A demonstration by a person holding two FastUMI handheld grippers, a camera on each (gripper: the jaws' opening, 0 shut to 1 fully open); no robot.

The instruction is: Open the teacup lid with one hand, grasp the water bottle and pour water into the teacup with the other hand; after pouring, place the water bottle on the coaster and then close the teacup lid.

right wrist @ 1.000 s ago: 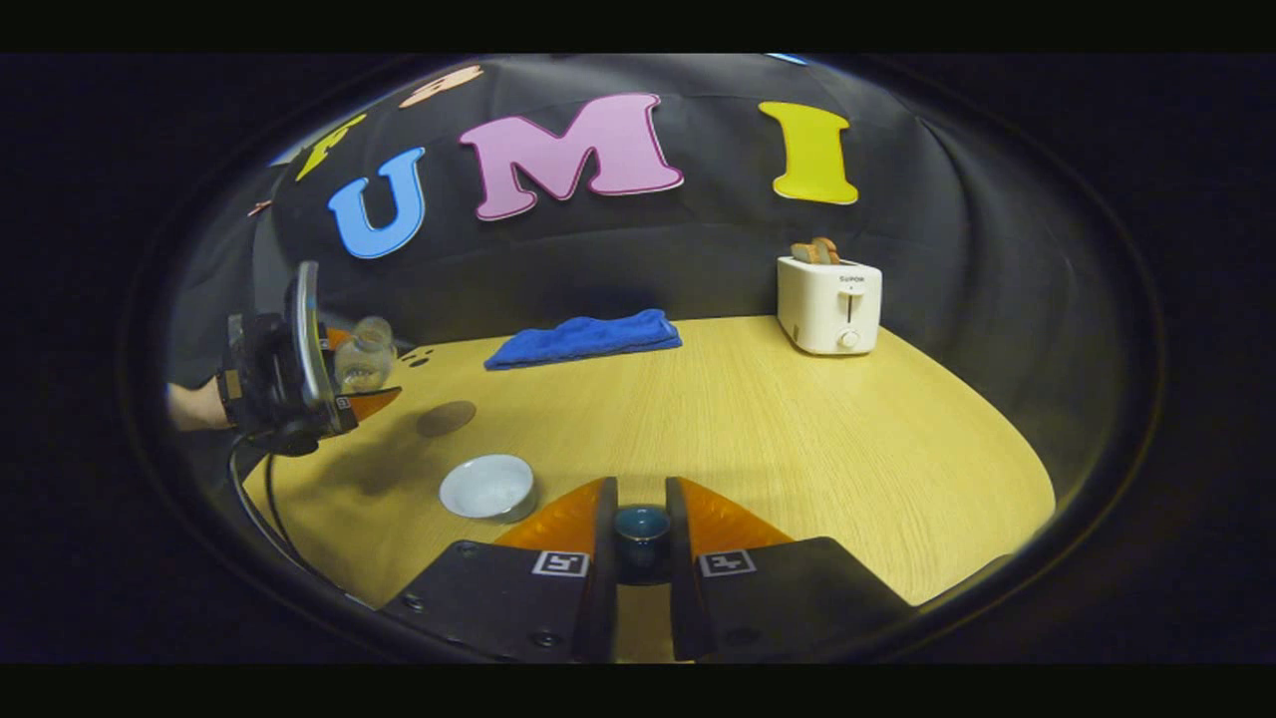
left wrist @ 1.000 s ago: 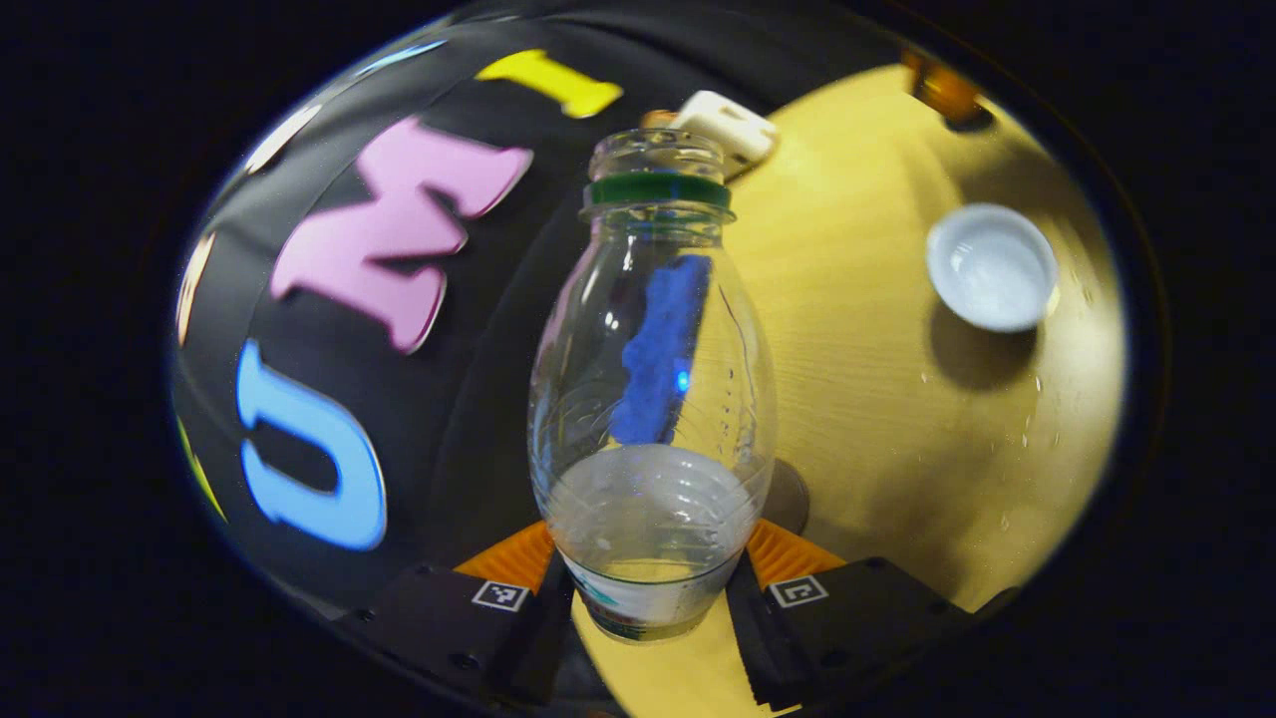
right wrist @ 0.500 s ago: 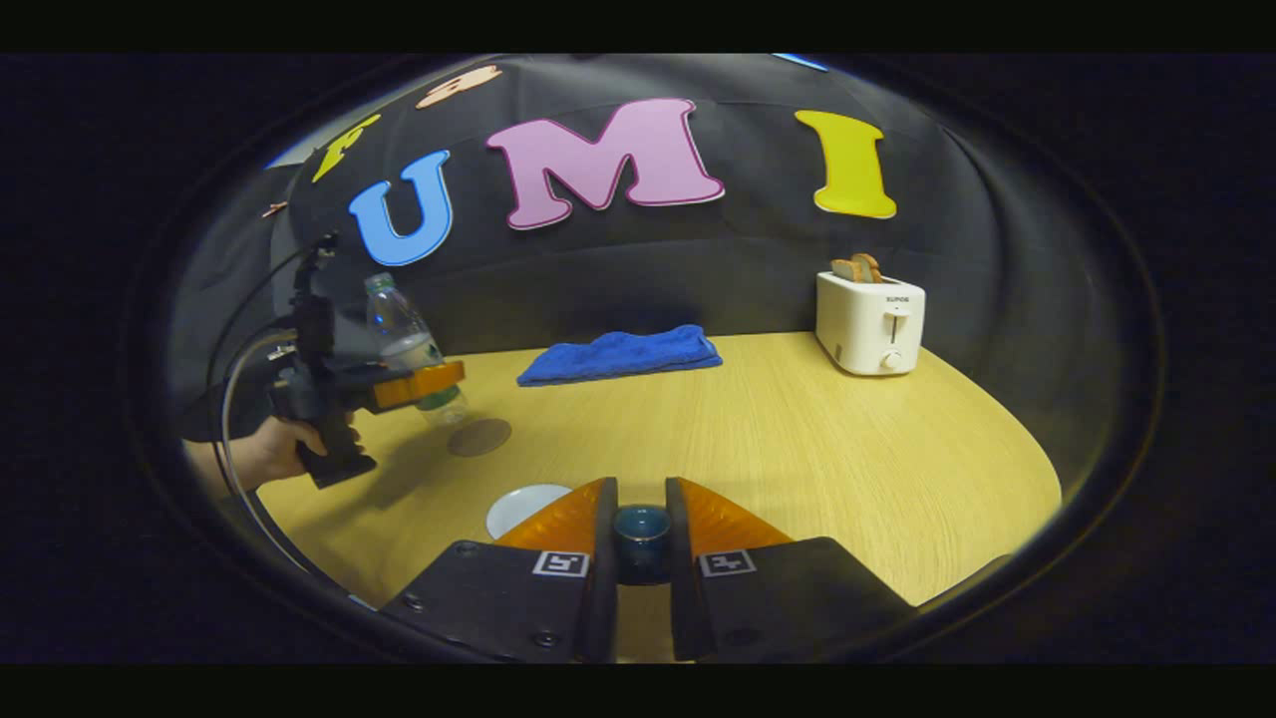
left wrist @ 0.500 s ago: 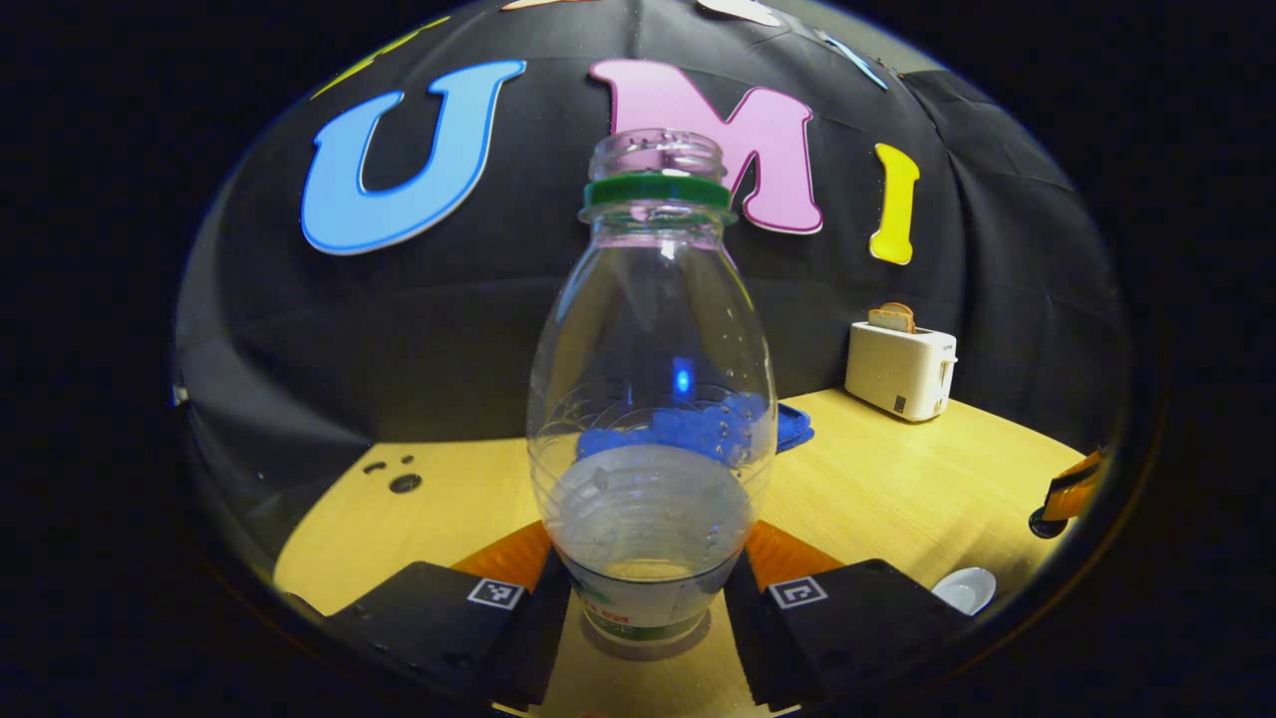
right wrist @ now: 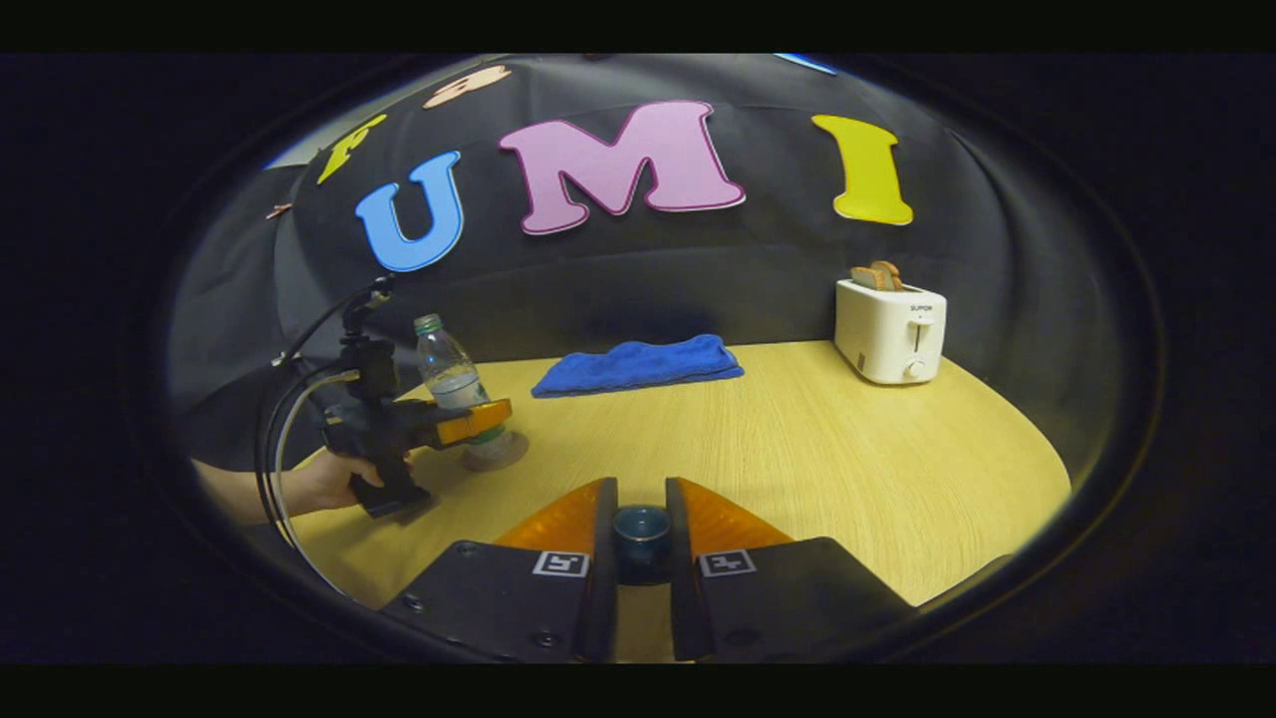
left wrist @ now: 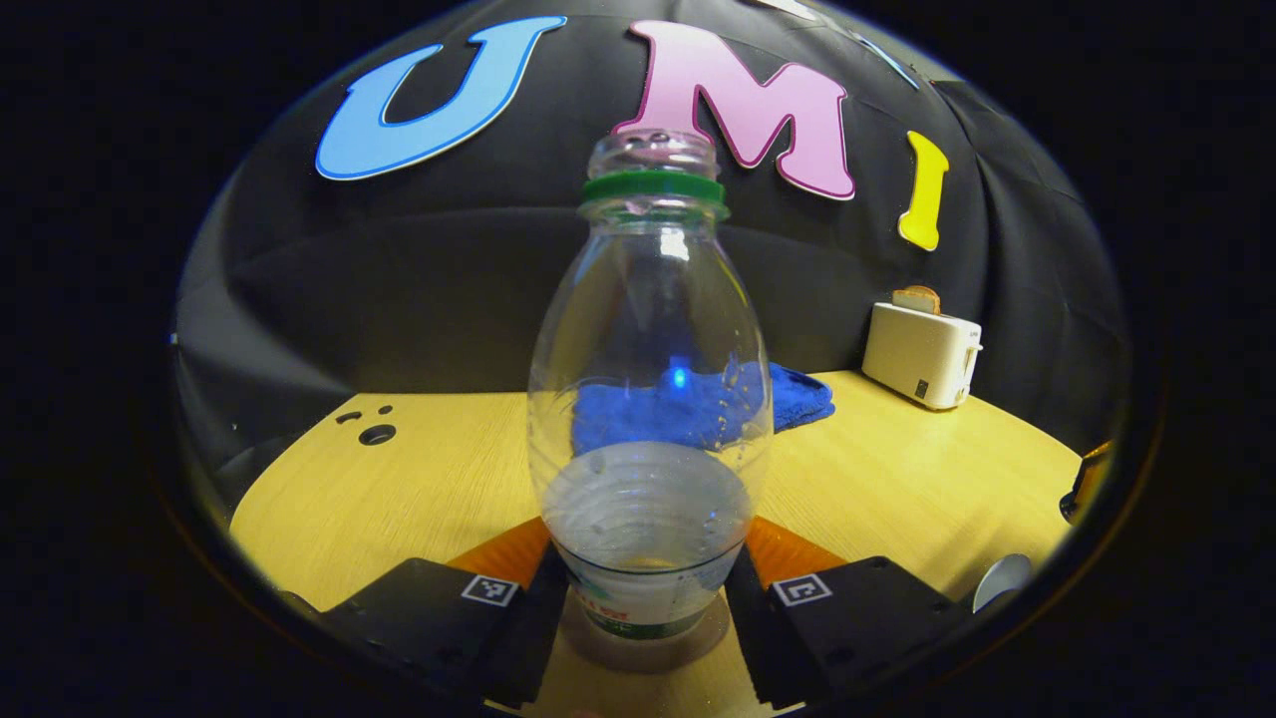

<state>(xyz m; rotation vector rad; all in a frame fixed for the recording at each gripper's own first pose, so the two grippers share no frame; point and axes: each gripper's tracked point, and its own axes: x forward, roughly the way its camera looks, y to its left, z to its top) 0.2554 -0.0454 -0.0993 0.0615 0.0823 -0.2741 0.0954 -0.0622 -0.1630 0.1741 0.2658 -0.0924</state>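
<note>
Down at the bottom of the left gripper view, the left gripper (left wrist: 648, 588) has its orange fingers (left wrist: 508, 548) clamped on the lower body of the water bottle (left wrist: 650, 399), one finger on each side. That bottle is upright, uncapped, with a green ring at its neck and a little water in its lower part. In the right gripper view the bottle's base meets the round brown coaster (right wrist: 498, 454); whether it rests fully on it cannot be told. A hand (right wrist: 334, 484) holds this gripper from the left side of the tabletop (right wrist: 797, 449).

The right gripper (right wrist: 641, 538) has its fingers (right wrist: 563, 519) closed on the dark blue knob of the teacup lid (right wrist: 641, 527), which sits pinched between them; the rest of the lid is hidden below.

Farther out, the white rim of the teacup (left wrist: 1002, 580) peeks in at the lower right edge of the left gripper view, well apart from the bottle. A folded blue towel (right wrist: 638, 364) lies near the back of the tabletop, and a white toaster (right wrist: 890, 329) with bread slices in its slots stands at the back right. Small dark holes (left wrist: 377, 434) mark the tabletop's far left.
</note>
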